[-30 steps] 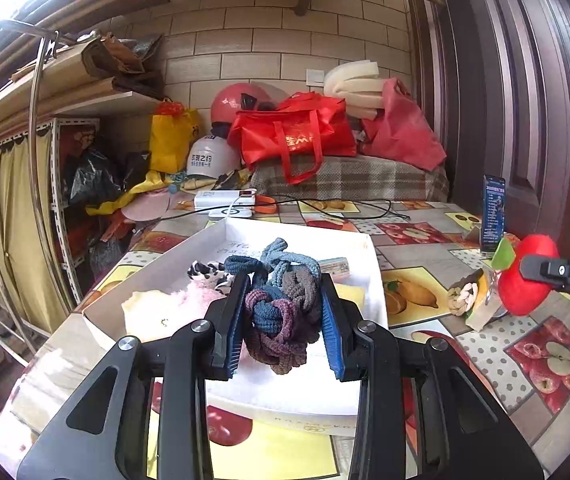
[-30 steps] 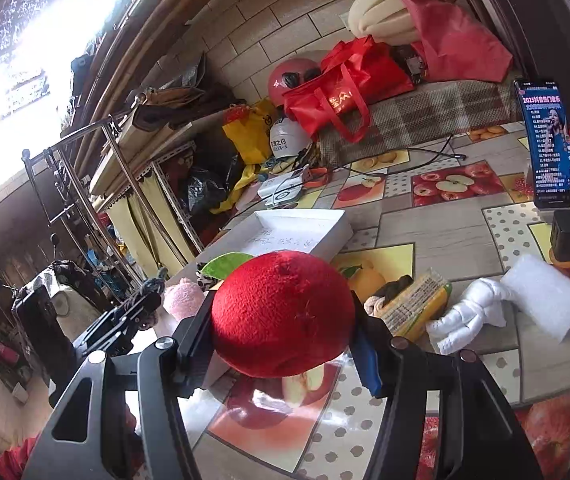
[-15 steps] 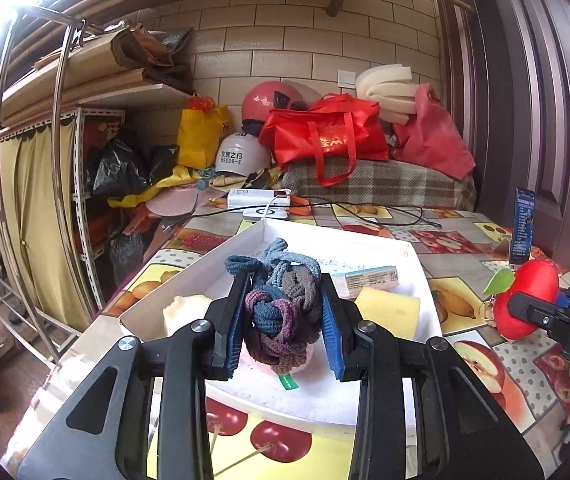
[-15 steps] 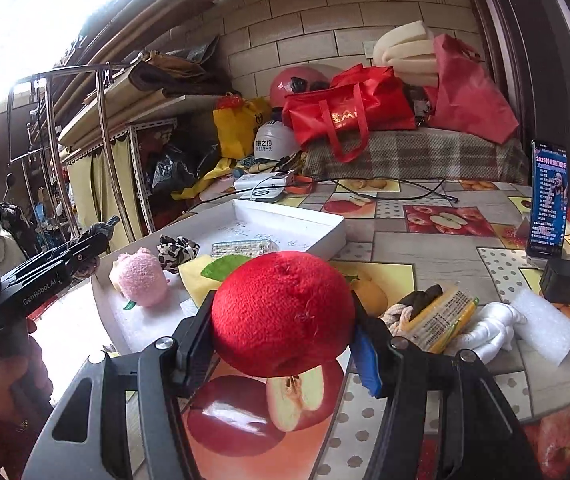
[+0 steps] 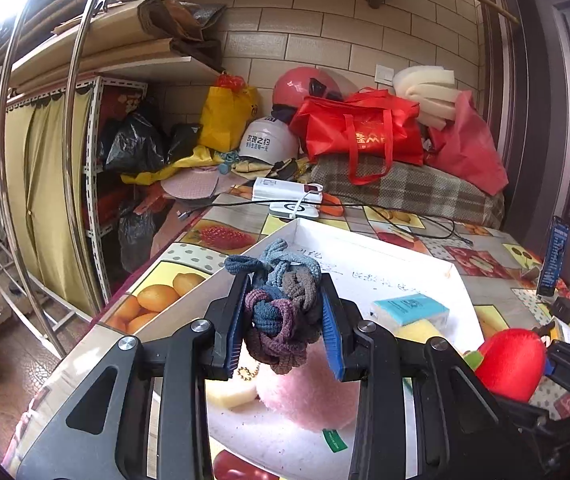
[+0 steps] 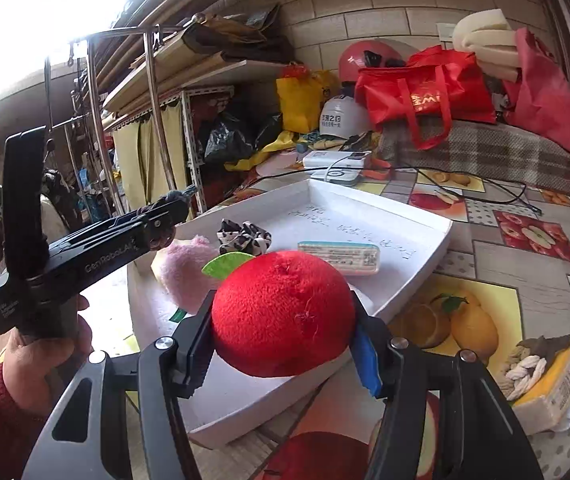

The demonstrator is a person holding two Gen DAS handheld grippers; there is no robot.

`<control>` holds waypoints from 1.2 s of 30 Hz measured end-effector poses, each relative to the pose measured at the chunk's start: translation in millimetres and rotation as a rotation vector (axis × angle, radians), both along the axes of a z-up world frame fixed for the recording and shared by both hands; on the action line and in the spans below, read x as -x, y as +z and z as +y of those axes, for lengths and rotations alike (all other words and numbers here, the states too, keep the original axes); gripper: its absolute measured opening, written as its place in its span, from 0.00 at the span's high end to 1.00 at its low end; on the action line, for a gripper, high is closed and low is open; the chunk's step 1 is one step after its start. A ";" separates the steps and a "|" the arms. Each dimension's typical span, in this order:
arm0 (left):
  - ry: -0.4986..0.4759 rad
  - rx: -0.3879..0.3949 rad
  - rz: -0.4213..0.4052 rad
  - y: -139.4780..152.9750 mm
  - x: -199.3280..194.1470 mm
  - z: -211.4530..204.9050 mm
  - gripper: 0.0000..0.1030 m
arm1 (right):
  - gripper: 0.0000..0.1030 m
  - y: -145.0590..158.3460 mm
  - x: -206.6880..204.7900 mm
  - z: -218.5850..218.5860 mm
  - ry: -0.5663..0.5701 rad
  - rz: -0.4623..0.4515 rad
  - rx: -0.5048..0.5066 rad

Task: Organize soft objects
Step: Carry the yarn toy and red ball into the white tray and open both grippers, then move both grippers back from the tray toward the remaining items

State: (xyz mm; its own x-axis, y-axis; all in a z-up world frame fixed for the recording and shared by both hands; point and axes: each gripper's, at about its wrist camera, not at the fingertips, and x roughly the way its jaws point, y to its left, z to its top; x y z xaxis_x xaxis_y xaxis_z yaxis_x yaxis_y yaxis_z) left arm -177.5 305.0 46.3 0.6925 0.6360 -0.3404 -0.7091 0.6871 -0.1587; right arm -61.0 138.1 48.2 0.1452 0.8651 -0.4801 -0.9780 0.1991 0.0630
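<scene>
My left gripper (image 5: 283, 316) is shut on a knotted bundle of hair ties (image 5: 281, 304) in blue, purple and grey, held above the near left end of a white tray (image 5: 365, 248). Under it lies a pink plush ball (image 5: 309, 392). My right gripper (image 6: 285, 340) is shut on a red plush apple (image 6: 283, 312) with a green leaf, over the tray's (image 6: 417, 248) near edge. In the right wrist view the left gripper (image 6: 165, 220) comes in from the left, held by a hand (image 6: 45, 360). The tray also holds a black-and-white scrunchie (image 6: 245, 238), sponges (image 5: 409, 308) and a pink plush (image 6: 183, 272).
A fruit-print tablecloth (image 6: 525, 256) covers the table. A packaged yellow sponge with rope (image 6: 541, 376) and white foam lie at the right. Power banks and a black cable (image 5: 289, 200) sit behind the tray; bags and helmets (image 5: 365, 132) are piled at the back wall. A phone (image 5: 555, 260) stands at right.
Both grippers have swung left and closer to the tray with their loads still gripped. The hair ties now hang over the pink plush ball; the apple is over the tray's near edge.
</scene>
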 end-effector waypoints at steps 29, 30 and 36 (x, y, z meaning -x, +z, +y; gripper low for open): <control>0.049 -0.081 0.070 0.0 -24.4 0.0 0.00 | 0.00 -5.9 -40.1 53.1 -0.224 0.010 0.095; 0.055 -0.085 0.065 0.5 -23.7 -0.4 0.00 | 0.00 -5.6 -40.7 52.3 -0.226 0.009 0.089; 0.098 -0.118 0.049 2.5 -19.1 -5.2 0.00 | 0.00 -5.2 -52.0 38.4 -0.272 0.073 0.045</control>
State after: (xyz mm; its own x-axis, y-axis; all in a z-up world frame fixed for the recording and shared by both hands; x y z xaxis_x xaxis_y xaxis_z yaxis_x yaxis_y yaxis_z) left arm -158.4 299.8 48.8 0.6097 0.7373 -0.2909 -0.7784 0.6262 -0.0443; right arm -9.0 176.5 43.1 0.3325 0.7768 -0.5349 -0.8814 0.4577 0.1167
